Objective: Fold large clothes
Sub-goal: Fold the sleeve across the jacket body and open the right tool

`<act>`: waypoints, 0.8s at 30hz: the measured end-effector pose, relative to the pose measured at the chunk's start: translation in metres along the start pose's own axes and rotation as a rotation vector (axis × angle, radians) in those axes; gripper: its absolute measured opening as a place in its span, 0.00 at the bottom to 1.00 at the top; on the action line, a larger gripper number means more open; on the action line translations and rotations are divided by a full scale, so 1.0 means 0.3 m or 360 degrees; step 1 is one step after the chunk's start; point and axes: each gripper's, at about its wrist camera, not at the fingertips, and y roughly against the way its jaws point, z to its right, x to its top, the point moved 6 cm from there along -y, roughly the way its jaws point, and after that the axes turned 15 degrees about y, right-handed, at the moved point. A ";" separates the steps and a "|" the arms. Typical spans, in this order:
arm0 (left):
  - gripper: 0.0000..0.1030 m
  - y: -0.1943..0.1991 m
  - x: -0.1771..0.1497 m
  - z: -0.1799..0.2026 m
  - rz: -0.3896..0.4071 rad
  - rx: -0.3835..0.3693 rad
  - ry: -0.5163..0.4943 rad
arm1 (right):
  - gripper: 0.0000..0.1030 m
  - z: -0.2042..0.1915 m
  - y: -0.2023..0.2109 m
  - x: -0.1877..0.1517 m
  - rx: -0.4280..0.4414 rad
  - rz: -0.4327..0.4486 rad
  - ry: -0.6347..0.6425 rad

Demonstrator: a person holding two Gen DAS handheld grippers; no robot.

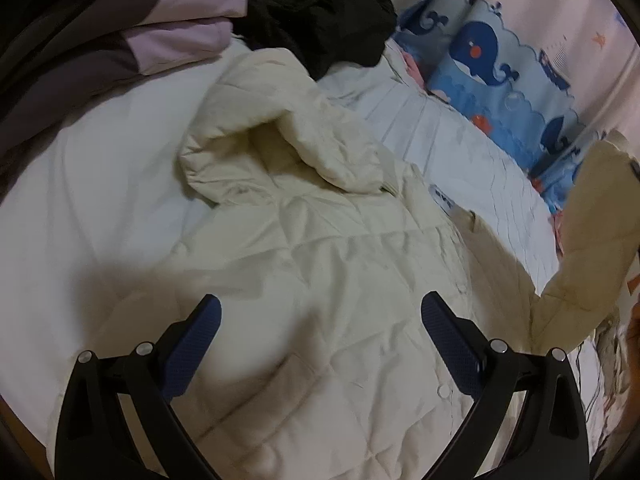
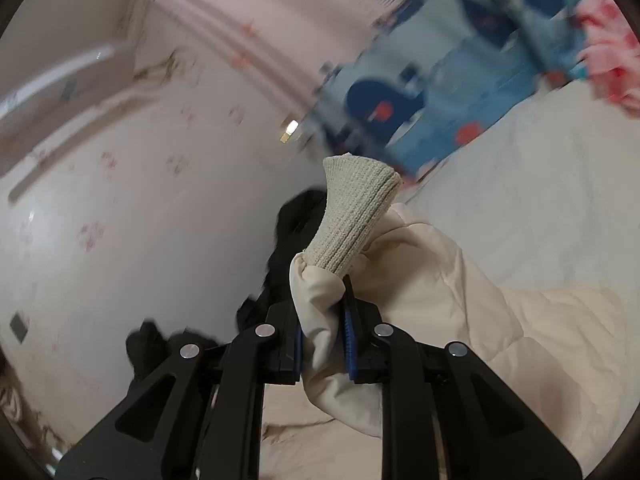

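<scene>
Your coat (image 1: 320,264) lies flat on the bed (image 1: 80,208), long axis running from your left gripper (image 1: 320,320) up to the hood (image 1: 280,152). That gripper hovers spread wide, empty. Your right gripper (image 2: 324,332) clamps the sleeve (image 2: 400,264), cuff (image 2: 356,216) pointing away, lifted.

A cream quilted jacket (image 1: 320,264) is lying spread over the bed, its puffy hood (image 1: 280,148) flopping open toward the pile of dark clothes. Diamond stitching is showing across its body, and a small snap is sitting near the front edge. One sleeve (image 2: 400,264) is lifting up off the bed, its ribbed knit cuff (image 2: 356,216) sticking upward.
</scene>
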 end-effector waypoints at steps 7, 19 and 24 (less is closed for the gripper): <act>0.93 0.011 0.055 -0.061 0.0031 0.0013 0.0112 | 0.15 -0.166 -0.298 -0.253 0.0125 -0.0211 0.0010; 0.93 0.039 0.063 -0.038 0.0068 -0.0007 0.0072 | 0.15 -0.148 -0.578 -0.772 0.0000 -0.0657 0.0231; 0.93 0.032 0.055 -0.022 0.0048 -0.0018 0.0058 | 0.18 -0.174 -0.630 -0.900 -0.0088 -0.0798 0.0394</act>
